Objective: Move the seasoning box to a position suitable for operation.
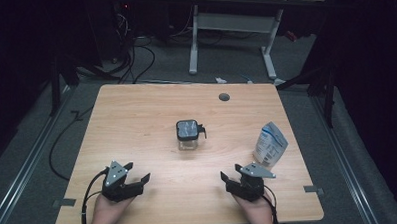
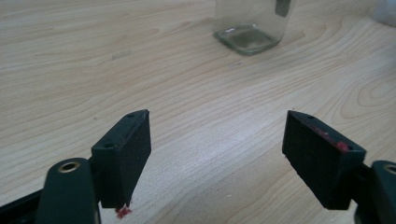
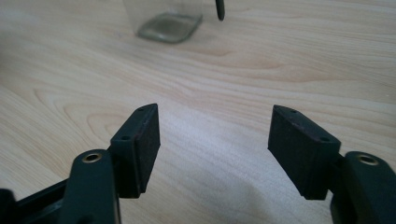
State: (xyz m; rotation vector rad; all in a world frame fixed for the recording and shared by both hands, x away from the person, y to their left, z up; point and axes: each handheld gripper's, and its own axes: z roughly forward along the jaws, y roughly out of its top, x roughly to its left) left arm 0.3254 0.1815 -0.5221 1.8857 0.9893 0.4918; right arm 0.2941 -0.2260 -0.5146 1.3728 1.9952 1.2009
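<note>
At the near edge of the light wooden table (image 1: 136, 114), the left gripper (image 1: 139, 181) and right gripper (image 1: 228, 180) rest with jaws spread, empty. Mid-table stands the square clear glass jar with black lid (image 1: 189, 134), untouched; beside it a white-blue pouch (image 1: 270, 145). Everything seems left to do.

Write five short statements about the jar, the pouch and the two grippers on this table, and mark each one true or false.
1. The glass jar stands upright near the middle of the table. True.
2. The left gripper holds the jar. False: its jaws are open and empty.
3. The pouch stands by the right gripper. True.
4. The jar has no lid. False: a dark lid closes it.
5. The right gripper is shut. False: it is open.
</note>
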